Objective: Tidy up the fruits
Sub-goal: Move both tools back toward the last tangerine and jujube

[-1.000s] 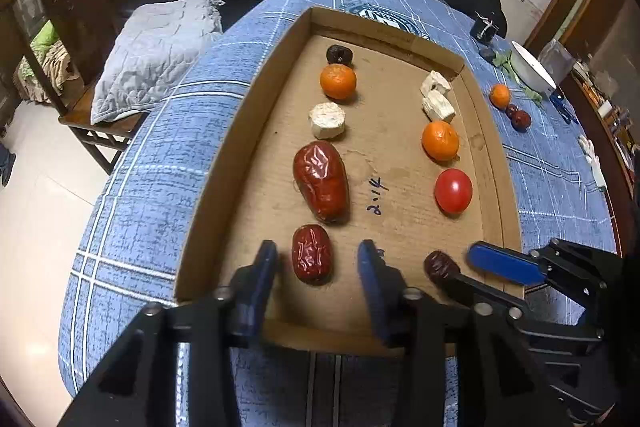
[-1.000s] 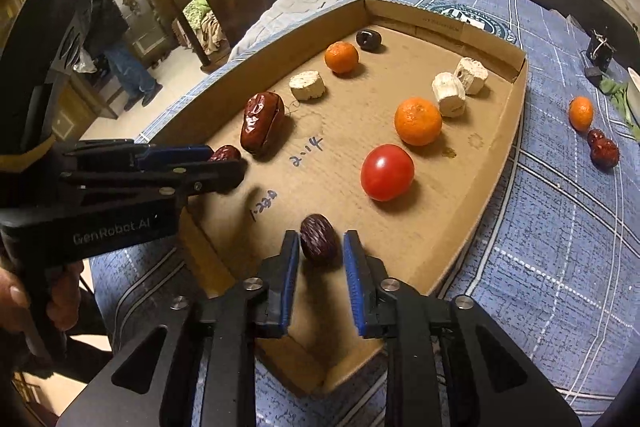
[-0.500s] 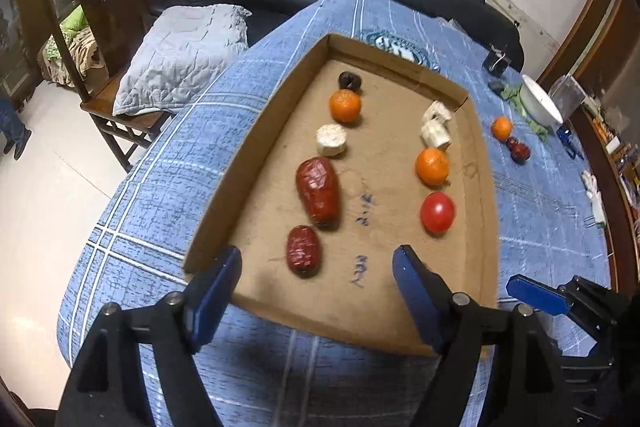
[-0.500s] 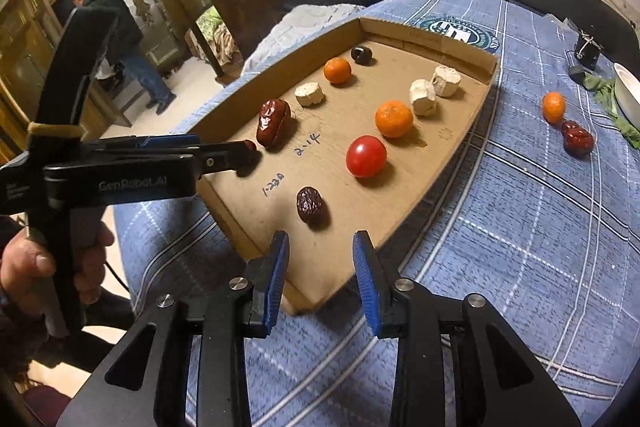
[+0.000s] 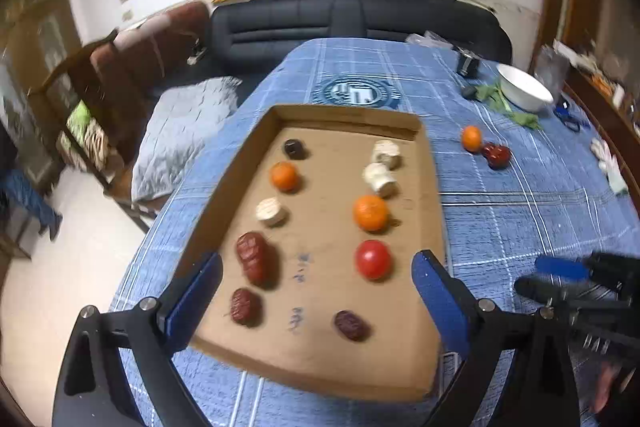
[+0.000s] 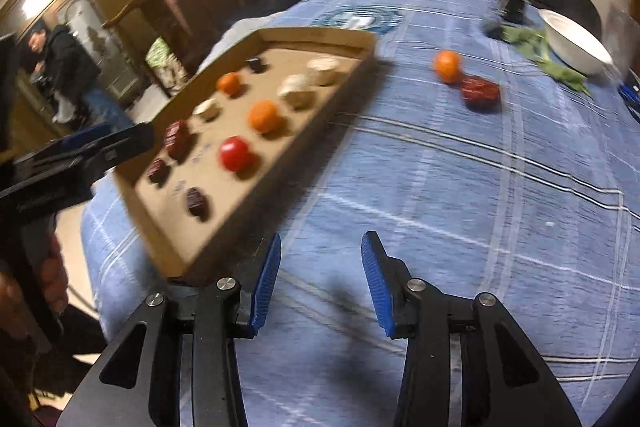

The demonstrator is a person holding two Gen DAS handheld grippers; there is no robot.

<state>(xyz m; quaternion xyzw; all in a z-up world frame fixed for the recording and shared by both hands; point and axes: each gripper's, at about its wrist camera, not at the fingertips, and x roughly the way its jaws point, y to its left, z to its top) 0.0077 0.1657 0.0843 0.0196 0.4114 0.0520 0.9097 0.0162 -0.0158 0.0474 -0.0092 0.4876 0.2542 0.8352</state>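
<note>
A shallow cardboard tray (image 5: 434, 195) (image 6: 280, 167) on the blue checked tablecloth holds two rows of fruit: red dates (image 5: 254, 261), oranges (image 5: 371, 213), a tomato (image 5: 373, 259) (image 6: 234, 153), white pieces (image 5: 271, 211) and dark dates (image 5: 351, 325) (image 6: 196, 201). Outside it lie an orange (image 5: 471, 138) (image 6: 448, 66) and a red date (image 5: 496, 155) (image 6: 480, 91). My left gripper (image 5: 316, 303) is open and empty, raised above the tray's near end. My right gripper (image 6: 322, 277) is open and empty over bare cloth, right of the tray.
A white bowl (image 5: 524, 93) (image 6: 574, 45) with green leaves (image 6: 560, 69) sits at the table's far right. A black sofa (image 5: 352, 23) and a chair with a grey cushion (image 5: 184, 143) stand beyond the table. A person (image 6: 66, 67) stands at left.
Both grippers have opened wide and pulled back and up from the tray. The right one let go of a dark date, which now lies in the tray, and swung right over the cloth.
</note>
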